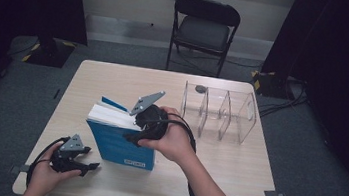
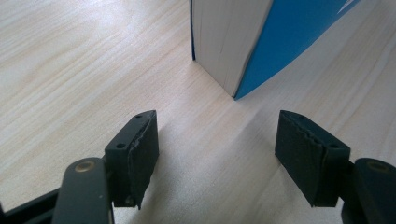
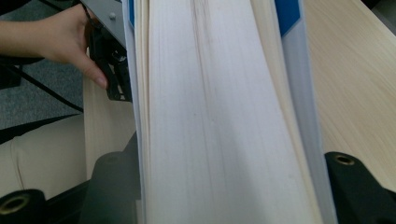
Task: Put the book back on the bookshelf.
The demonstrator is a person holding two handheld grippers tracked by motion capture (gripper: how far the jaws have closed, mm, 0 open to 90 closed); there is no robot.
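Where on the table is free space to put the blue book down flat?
The widest bare patch of table lies at the far left, behind the book. A second runs along the near right edge, in front of the clear organizer. The near left is crowded: the left gripper rests beside the book, which the right gripper holds upright.

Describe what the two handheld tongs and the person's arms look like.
Both tongs are black. The left tongs and right tongs each carry a grey three-cornered plate on top and trail a black cable. The left tongs' fingers end in blocky black pads with small screw holes. The forearms are bare, no sleeves showing.
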